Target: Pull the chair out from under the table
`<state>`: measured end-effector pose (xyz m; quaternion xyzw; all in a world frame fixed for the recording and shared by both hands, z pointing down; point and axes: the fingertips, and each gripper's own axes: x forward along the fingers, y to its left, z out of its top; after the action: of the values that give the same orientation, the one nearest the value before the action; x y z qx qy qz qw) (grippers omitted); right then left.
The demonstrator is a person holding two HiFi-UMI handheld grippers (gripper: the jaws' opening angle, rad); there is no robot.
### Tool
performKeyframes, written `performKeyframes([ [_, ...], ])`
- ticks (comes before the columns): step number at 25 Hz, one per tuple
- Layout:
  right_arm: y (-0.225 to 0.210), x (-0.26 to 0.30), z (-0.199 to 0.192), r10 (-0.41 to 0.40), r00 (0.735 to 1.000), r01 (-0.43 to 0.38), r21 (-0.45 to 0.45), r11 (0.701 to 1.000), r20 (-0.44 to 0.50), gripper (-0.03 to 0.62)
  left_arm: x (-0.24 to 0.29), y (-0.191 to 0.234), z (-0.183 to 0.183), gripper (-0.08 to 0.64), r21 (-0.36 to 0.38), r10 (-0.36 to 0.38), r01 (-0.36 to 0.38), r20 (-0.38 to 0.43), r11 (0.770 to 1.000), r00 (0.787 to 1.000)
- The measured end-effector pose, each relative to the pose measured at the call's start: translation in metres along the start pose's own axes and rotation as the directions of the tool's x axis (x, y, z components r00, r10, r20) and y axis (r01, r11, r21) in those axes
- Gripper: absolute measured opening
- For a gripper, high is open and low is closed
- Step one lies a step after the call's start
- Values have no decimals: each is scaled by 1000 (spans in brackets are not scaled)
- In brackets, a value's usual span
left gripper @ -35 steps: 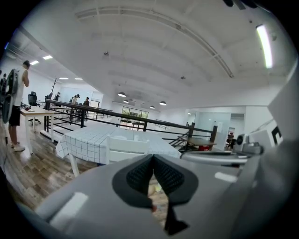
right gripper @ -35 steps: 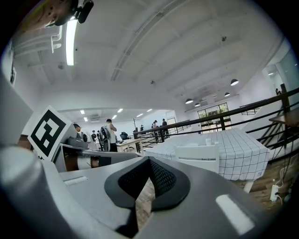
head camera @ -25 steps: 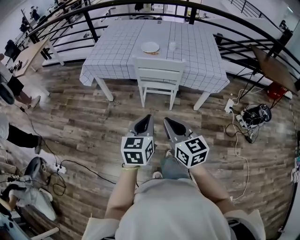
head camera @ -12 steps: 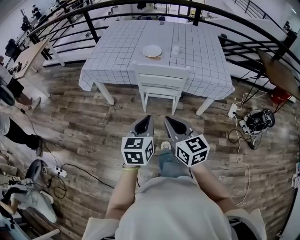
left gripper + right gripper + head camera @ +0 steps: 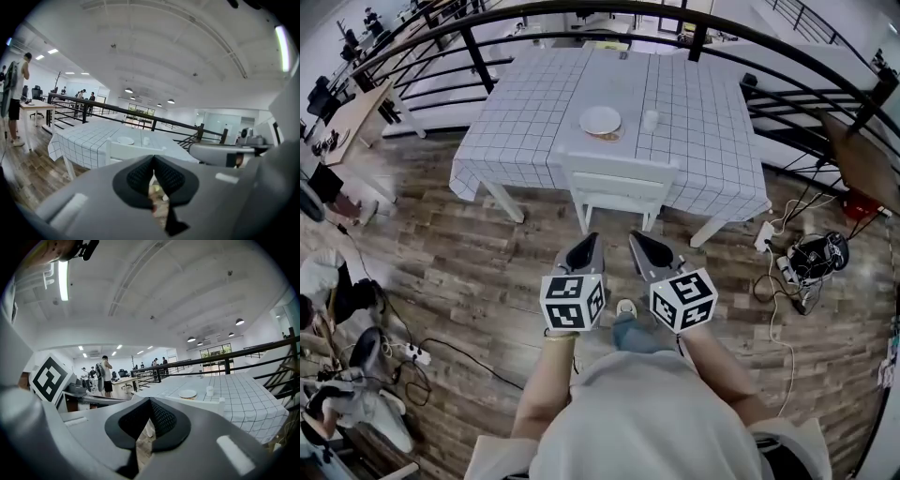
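The white chair (image 5: 617, 183) stands pushed in at the near side of the counter (image 5: 525, 112), its backrest just at the edge of the checked cloth and facing the person. On the counter beyond the backrest sit a white plate (image 5: 600, 120) and, just to its right, a small white cup (image 5: 650, 119). Both grippers are held side by side above the wooden floor (image 5: 459, 253), near the chair but apart from it, pointing toward its backrest. The left gripper (image 5: 592, 240) is clenched on nothing, its dark pads (image 5: 139, 176) meeting in the left gripper view. The right gripper (image 5: 635, 240) is likewise closed and empty, its pads together in the right gripper view. A black railing (image 5: 476, 54) curves behind the counter, and a tangle of cables (image 5: 792, 274) lies on the floor to the right
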<state>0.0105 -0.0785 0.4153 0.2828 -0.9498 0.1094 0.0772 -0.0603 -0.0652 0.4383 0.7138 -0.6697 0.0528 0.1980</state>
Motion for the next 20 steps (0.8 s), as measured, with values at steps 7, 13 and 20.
performKeyframes([
  [7, -34, 29, 15, 7, 1000, -7, -15, 1000, -16, -3, 45, 4, 22, 9, -13, 2, -2, 3, 1000, 1000],
  [13, -61, 53, 21, 21, 999, -21, -17, 1000, -29, -3, 81, 5, 38, 9, -5, 1, -1, 6, 1000, 1000],
  [20, -94, 81, 31, 47, 998, -48, -24, 999, -39, -3, 121, 10, 55, 9, 4, 17, -17, 3, 1000, 1000],
])
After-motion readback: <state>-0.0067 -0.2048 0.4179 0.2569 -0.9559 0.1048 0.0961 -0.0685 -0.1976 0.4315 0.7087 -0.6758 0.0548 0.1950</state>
